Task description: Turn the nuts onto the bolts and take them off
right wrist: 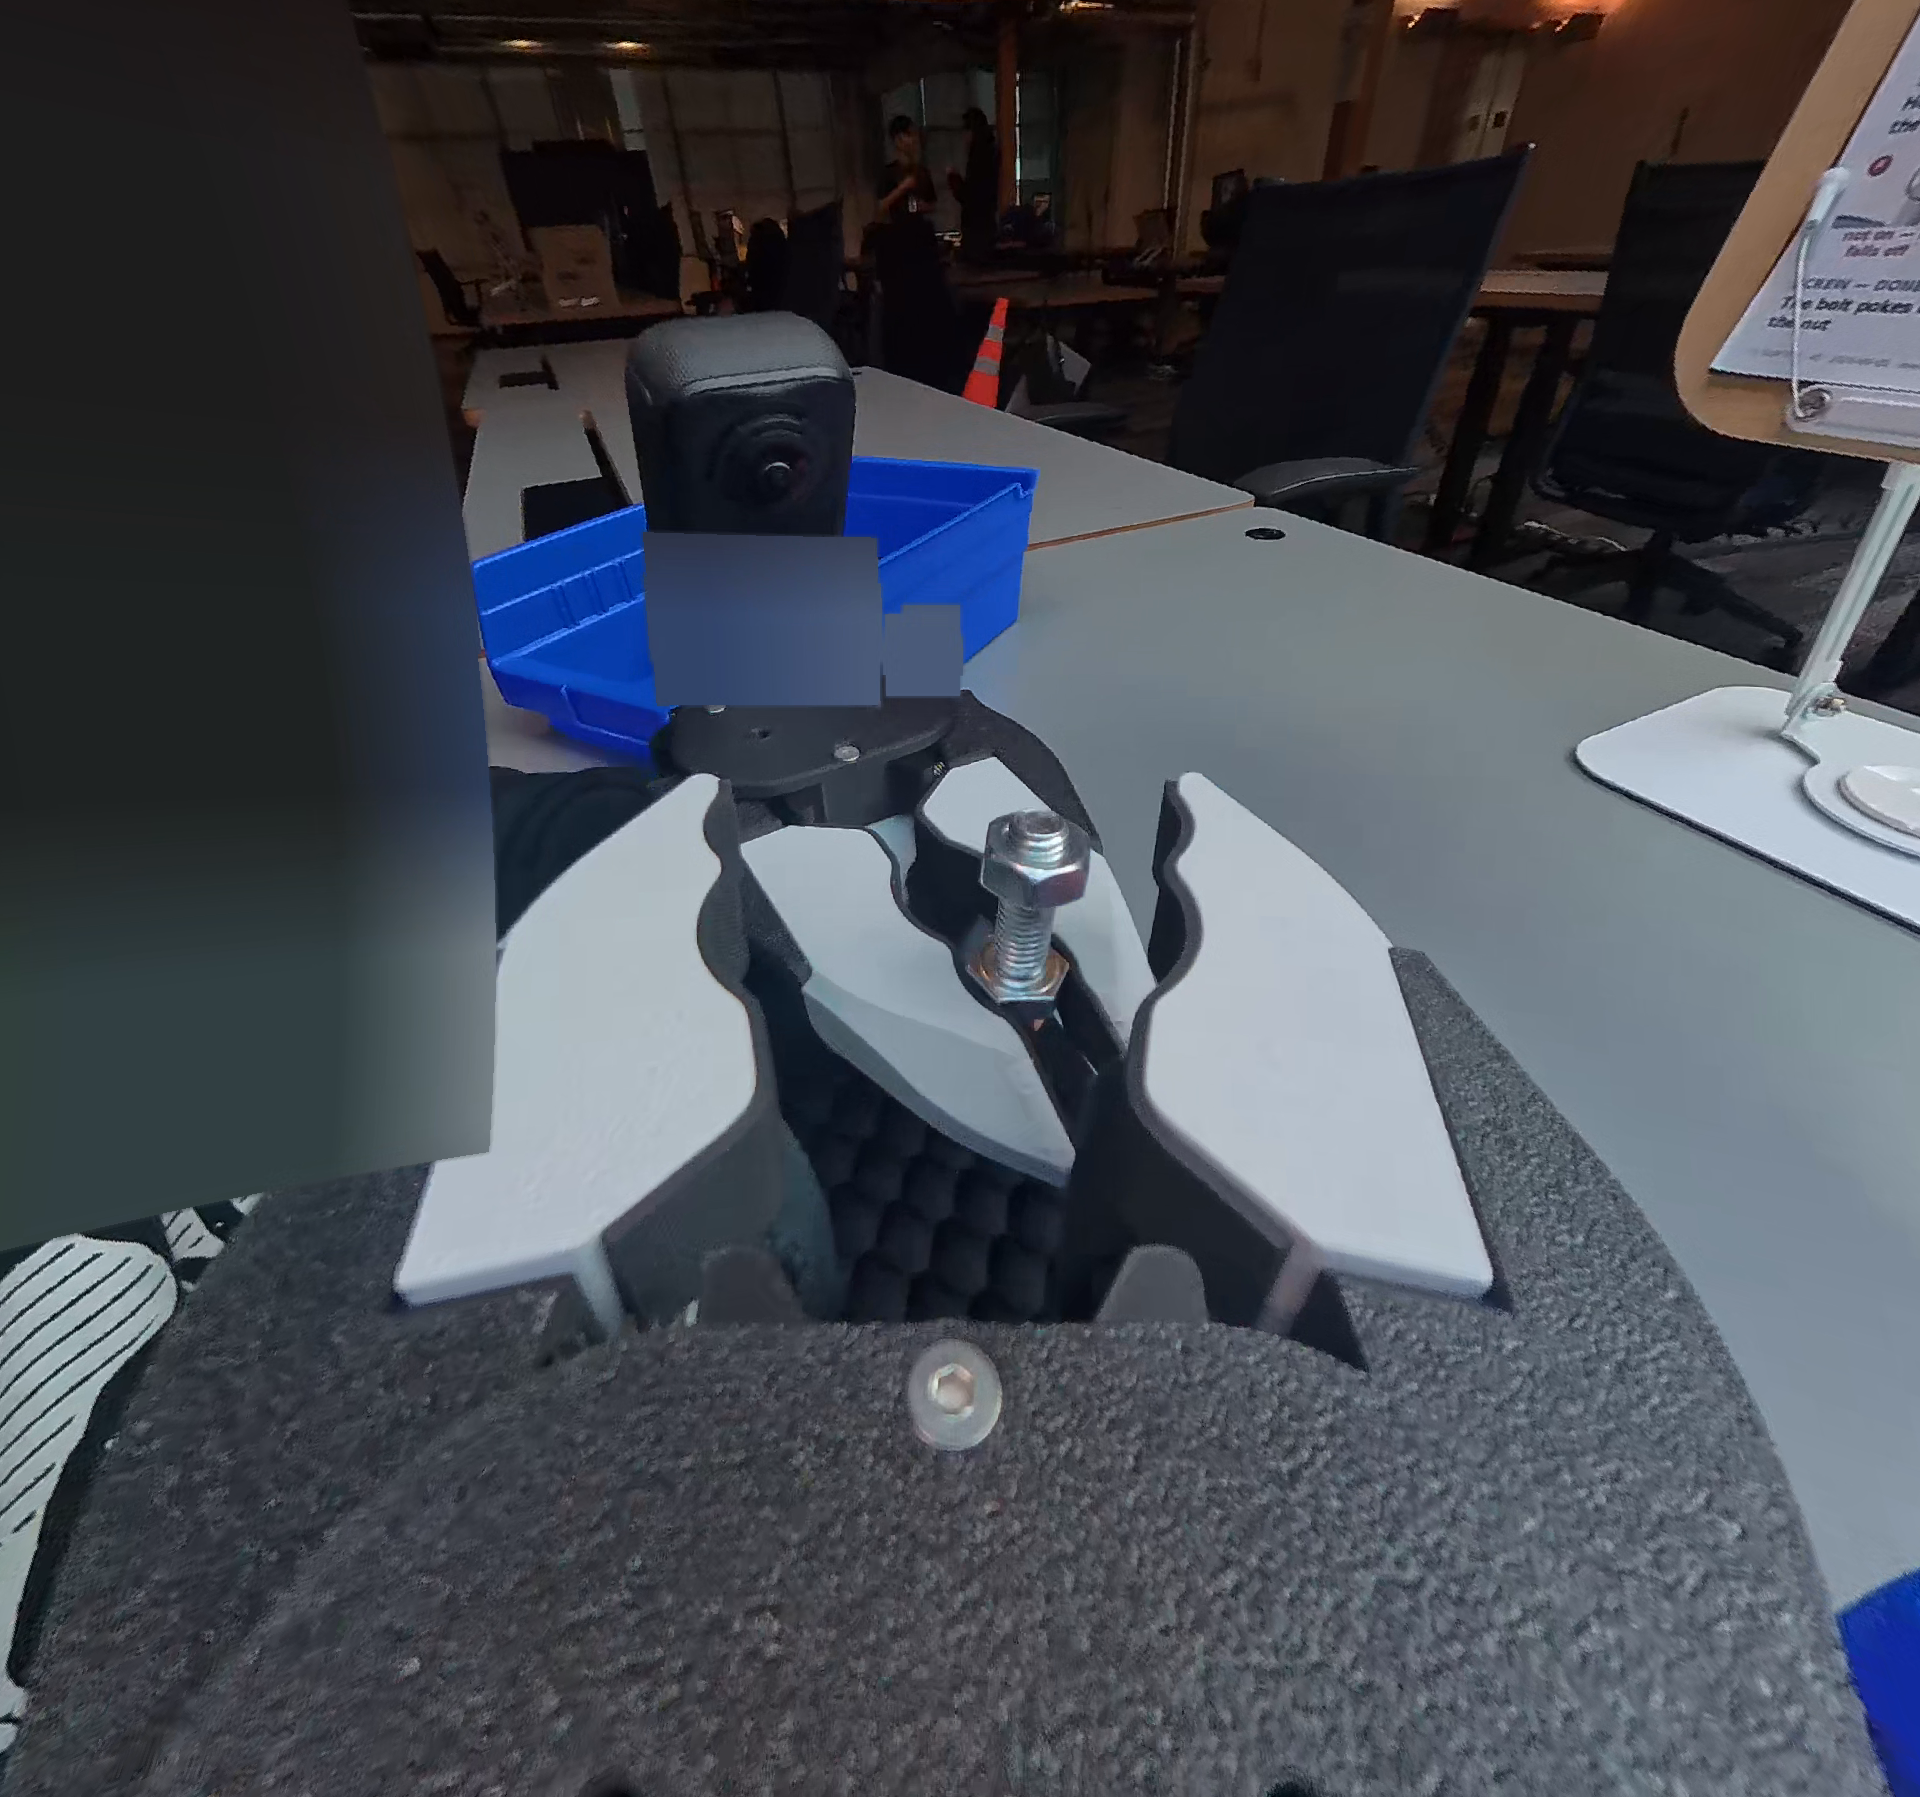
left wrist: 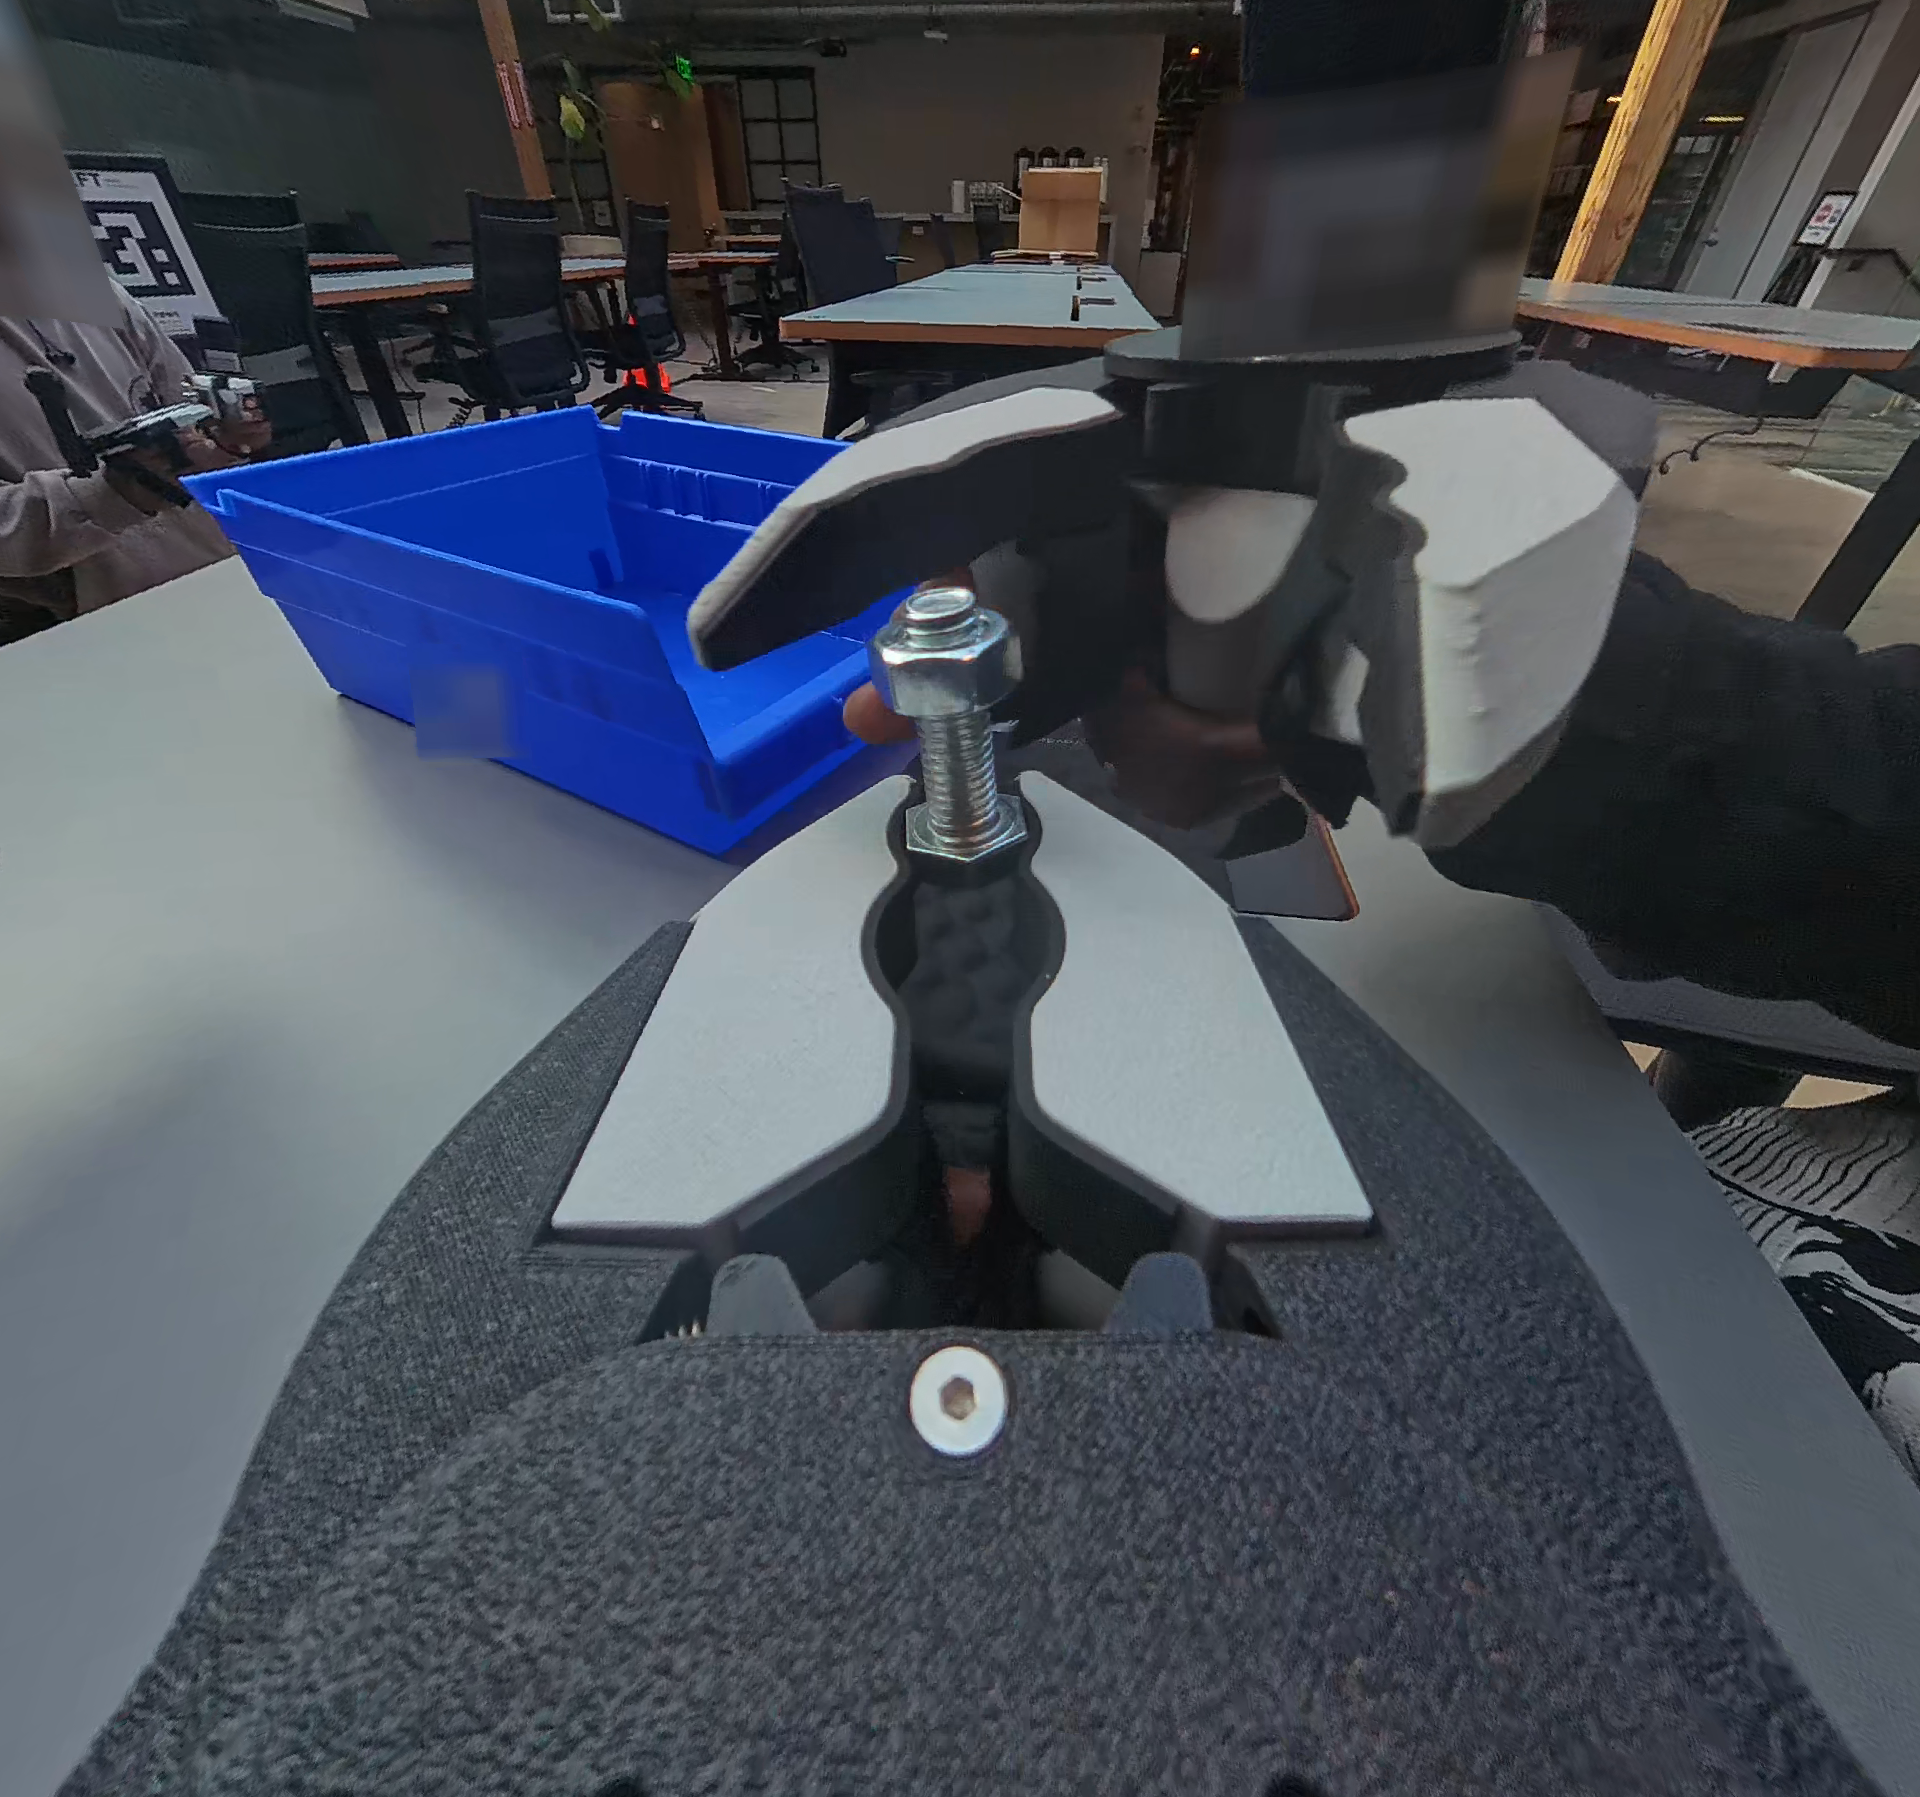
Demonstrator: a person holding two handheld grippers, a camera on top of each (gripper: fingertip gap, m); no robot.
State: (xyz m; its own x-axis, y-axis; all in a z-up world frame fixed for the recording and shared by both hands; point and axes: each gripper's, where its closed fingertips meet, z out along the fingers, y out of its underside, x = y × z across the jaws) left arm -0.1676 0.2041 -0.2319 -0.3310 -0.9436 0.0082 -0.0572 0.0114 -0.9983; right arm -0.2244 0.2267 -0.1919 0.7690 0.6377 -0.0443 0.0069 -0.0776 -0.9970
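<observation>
A silver bolt point(left wrist: 961, 771) stands upright, its hex head point(left wrist: 971, 838) clamped between the tips of my left gripper point(left wrist: 966, 812), which is shut on it. A silver nut point(left wrist: 945, 672) sits near the top of the thread, with the bolt's end poking out above it. My right gripper point(left wrist: 1060, 729) hovers just behind the bolt, wide open and empty. In the right wrist view the bolt point(right wrist: 1023, 937) and nut point(right wrist: 1039, 869) lie between my right gripper's point(right wrist: 945, 791) spread fingers without touching them. The left gripper point(right wrist: 1023, 994) faces it from the other side.
A blue plastic bin point(left wrist: 499, 584) stands on the grey table point(left wrist: 208, 864) behind the bolt, also in the right wrist view point(right wrist: 935, 542). A white stand point(right wrist: 1766, 791) with a printed sheet is at the right. A person point(left wrist: 62, 459) sits at the far left. The grippers' ends are close to 6 centimetres from one another.
</observation>
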